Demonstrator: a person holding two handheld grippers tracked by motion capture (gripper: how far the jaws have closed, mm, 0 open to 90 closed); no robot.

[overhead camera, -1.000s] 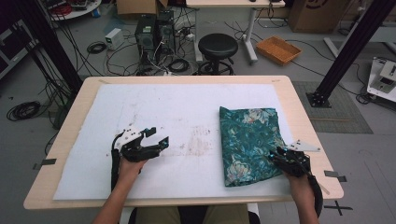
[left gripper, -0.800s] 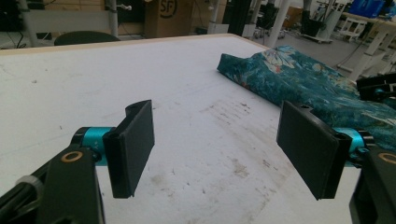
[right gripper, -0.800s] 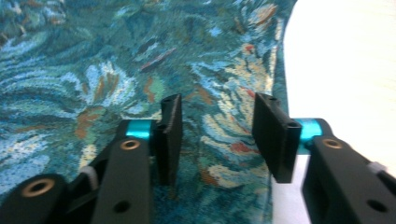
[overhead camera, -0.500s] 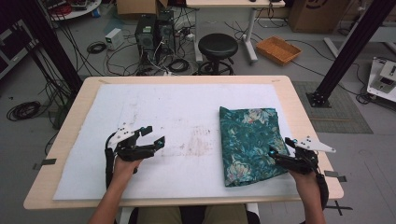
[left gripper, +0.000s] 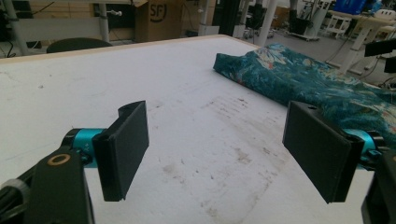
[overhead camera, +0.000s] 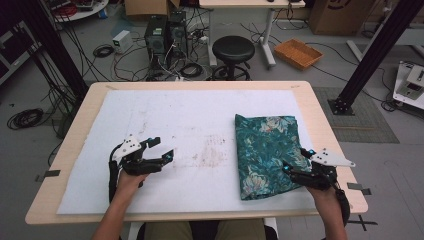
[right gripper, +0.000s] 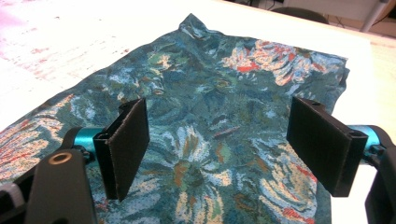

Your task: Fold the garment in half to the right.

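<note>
On the left side of the desk, the left gripper hovers over the bare white mat, well apart from the cloth, and its jaws are spread wide with nothing between them; the left gripper view shows only the stained mat between the two black pads. I think this hand waits there because it has no work on the fabric at this moment. Further to the right lies the folded cloth, dark teal with a flower print, flat on the mat near the right edge of the desk, folded into a neat rectangle. It looks finished and set aside on purpose. At the far right, the right gripper is just beside the cloth's near right corner and slightly above it. Its jaws have just been opening and now stand wide apart; in the right gripper view the cloth lies below them, not pinched.
</note>
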